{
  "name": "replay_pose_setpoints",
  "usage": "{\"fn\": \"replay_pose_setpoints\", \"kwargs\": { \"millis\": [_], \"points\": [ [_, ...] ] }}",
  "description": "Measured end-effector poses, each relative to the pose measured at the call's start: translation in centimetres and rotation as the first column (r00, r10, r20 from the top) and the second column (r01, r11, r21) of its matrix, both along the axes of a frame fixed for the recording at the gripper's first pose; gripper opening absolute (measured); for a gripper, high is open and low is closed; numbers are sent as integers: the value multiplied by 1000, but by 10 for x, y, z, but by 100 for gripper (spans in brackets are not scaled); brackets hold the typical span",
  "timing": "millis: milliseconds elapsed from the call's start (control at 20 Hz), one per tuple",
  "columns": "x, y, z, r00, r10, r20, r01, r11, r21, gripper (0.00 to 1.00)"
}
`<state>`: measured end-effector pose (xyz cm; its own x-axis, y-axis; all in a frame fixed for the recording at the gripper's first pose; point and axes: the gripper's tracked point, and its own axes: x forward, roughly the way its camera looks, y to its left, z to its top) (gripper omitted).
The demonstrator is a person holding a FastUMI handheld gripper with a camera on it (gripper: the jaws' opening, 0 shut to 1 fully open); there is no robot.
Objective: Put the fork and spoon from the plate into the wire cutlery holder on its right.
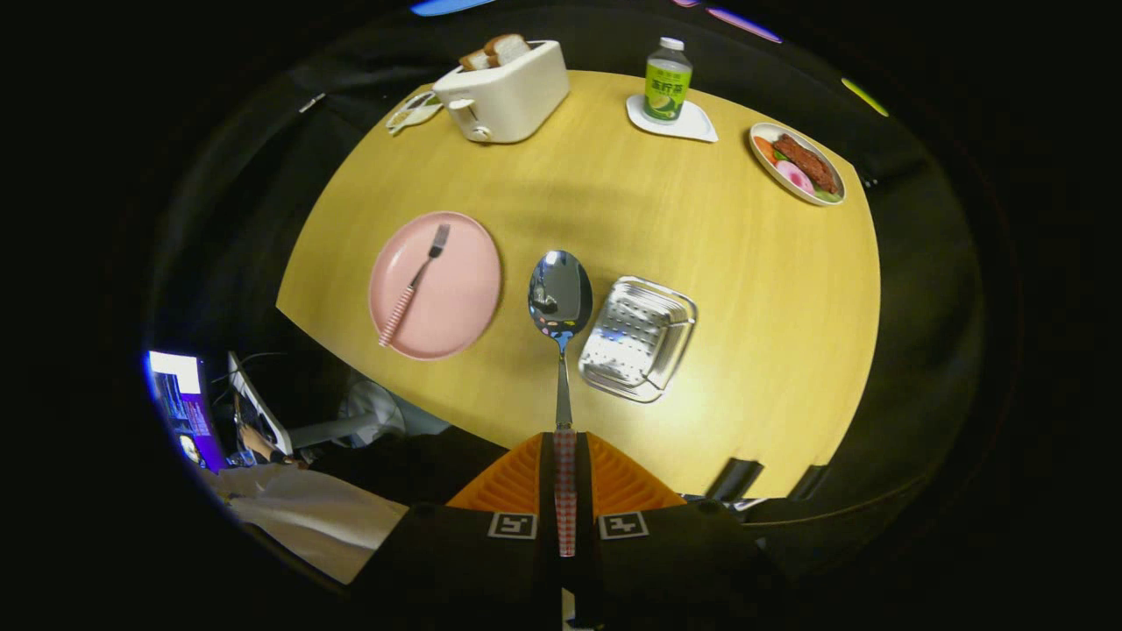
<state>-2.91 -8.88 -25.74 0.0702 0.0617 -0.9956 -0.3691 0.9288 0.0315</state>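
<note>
My gripper (565, 460) is shut on the spoon (561, 302), both fingers pressing its red-checked handle. The shiny bowl of the spoon points forward, held high above the wooden table (754, 289), between the plate and the holder. A pink plate (456, 289) lies ahead to the left, with the fork (414, 285) resting on it, tines away from me, striped handle toward me. The metal cutlery holder (638, 337) sits just right of the spoon's bowl, and nothing shows inside it.
At the far side stand a white toaster (504, 92) with bread slices, a green-labelled bottle (667, 81) on a white coaster, and an oval dish of food (798, 162). A small dish (414, 112) lies left of the toaster. A person's sleeve (307, 513) shows below the table's near edge.
</note>
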Motion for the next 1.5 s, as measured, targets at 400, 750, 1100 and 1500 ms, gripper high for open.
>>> {"fn": "replay_pose_setpoints", "kwargs": {
  "millis": [400,750,1100,1500],
  "points": [
    [4,-41,-36,965,43,-257,-60,997,-55,11],
    [17,-42,-64,896,98,-433,-154,984,-95,11],
    [34,-30,-55,921,126,-369,-159,985,-62,53],
    [35,-16,-7,988,56,-143,-49,997,54,100]
  ]
}}
